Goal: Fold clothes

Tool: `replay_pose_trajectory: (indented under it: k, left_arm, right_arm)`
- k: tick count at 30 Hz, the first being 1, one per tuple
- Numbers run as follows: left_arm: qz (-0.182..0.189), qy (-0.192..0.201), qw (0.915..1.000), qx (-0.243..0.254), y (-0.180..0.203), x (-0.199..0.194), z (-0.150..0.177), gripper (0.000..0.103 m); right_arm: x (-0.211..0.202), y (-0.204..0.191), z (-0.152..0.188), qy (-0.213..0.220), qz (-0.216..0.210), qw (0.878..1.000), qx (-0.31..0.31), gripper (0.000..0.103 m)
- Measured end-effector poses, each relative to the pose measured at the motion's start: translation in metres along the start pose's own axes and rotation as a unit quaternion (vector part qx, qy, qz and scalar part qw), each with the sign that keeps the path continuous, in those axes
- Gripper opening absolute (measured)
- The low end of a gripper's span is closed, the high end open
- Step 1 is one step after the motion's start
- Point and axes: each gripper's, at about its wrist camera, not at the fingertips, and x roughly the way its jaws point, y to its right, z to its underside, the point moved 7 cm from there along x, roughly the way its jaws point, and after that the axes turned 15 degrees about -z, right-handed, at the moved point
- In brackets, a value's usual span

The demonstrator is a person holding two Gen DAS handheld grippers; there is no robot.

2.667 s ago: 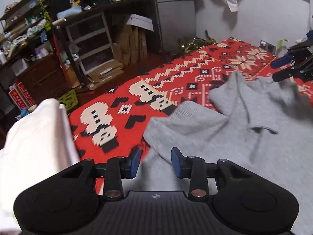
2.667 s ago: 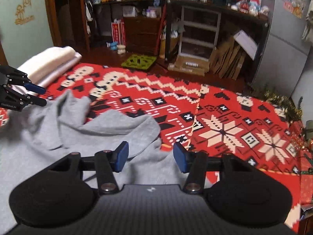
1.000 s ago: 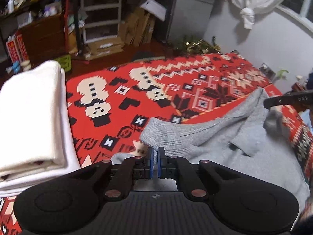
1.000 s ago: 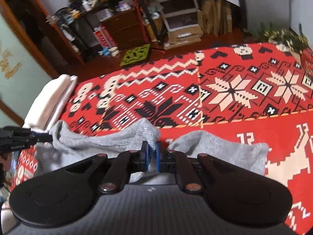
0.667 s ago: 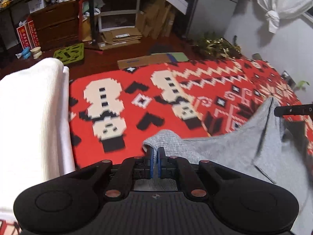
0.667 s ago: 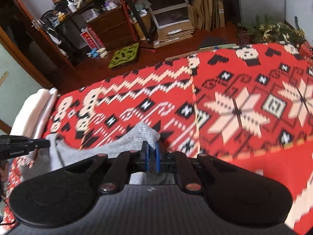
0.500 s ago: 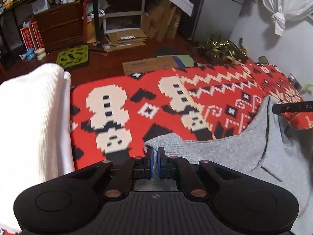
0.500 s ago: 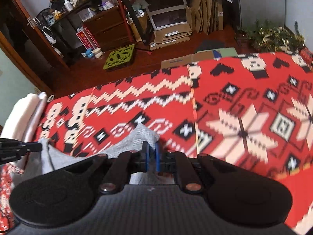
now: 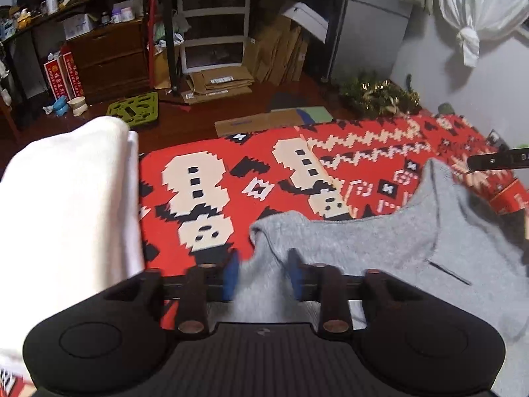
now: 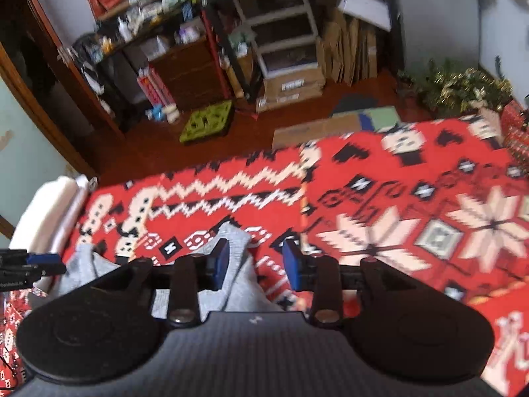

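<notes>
On the red patterned blanket [image 9: 211,205] lies the grey sweater [image 9: 380,241], spread toward the right with one corner reaching up beside the far gripper. Between the parted blue fingers [image 9: 230,276] of the left gripper [image 9: 263,276] a grey corner sits loose, not pinched. Seen from the right wrist, the right gripper [image 10: 256,261] is likewise spread apart, gripping nothing, with a grey fold lying against its left pad. A folded white cloth [image 9: 66,205] rests just beside the sweater's left edge.
</notes>
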Motion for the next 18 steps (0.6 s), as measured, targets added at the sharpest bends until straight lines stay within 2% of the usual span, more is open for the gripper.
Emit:
replay_pose_trajectory:
  k: [4, 10, 13, 15, 18]
  left_arm:
    - [0.010, 0.011, 0.9998, -0.017, -0.006, -0.032, 0.018, 0.039]
    - [0.011, 0.028, 0.9994, -0.015, 0.004, -0.068, 0.056, 0.040]
    - [0.011, 0.046, 0.9988, -0.014, 0.015, -0.081, 0.073, 0.040]
    - [0.011, 0.045, 0.9988, -0.017, 0.022, -0.085, 0.083, 0.040]
    - [0.010, 0.038, 0.9990, -0.023, 0.034, -0.090, 0.097, 0.040]
  right_arm:
    - [-0.063, 0.008, 0.019, 0.022, 0.032, 0.999, -0.025, 0.040]
    - [-0.115, 0.037, 0.075, 0.007, 0.104, 0.993, -0.051, 0.039]
    - [-0.121, 0.056, 0.091, 0.018, 0.117, 0.993, -0.025, 0.037]
    - [-0.119, 0.068, 0.097, 0.028, 0.118, 0.993, -0.008, 0.034]
    - [-0.109, 0.076, 0.099, 0.036, 0.110, 0.993, -0.003, 0.034]
